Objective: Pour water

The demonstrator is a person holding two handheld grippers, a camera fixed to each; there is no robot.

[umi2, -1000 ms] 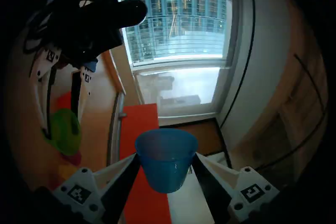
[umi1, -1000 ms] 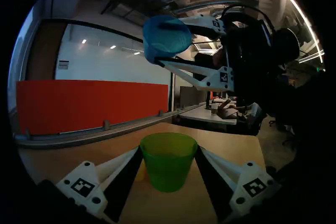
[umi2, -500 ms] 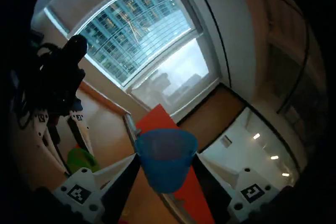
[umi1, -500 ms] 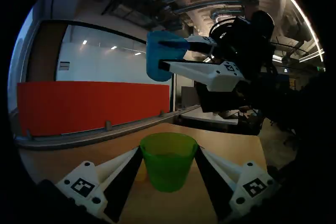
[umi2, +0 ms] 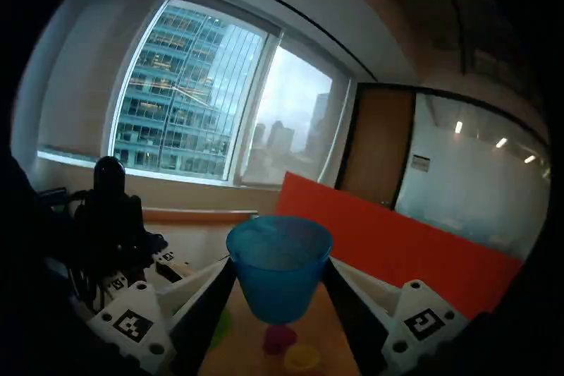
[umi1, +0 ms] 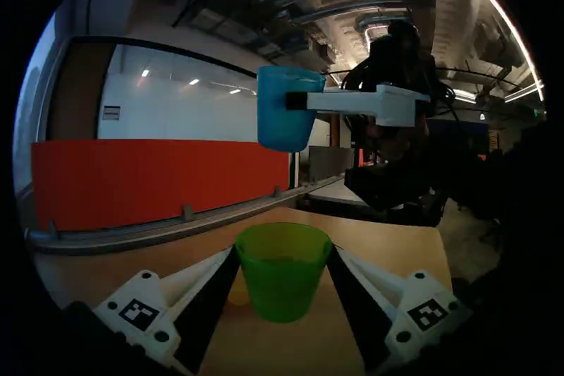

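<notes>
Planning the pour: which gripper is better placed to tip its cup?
Likely right: the right gripper holds its blue cup upright, higher than the green cup that the left gripper holds low at the wooden table.

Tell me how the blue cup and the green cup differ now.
Colour: the blue cup is blue, the green cup green. Holder: the blue cup sits between the right gripper's fingers, the green cup between the left gripper's. Height: in the left gripper view the blue cup hangs high in the air, the green cup low by the wooden table. Both stand upright, wider at the rim.
</notes>
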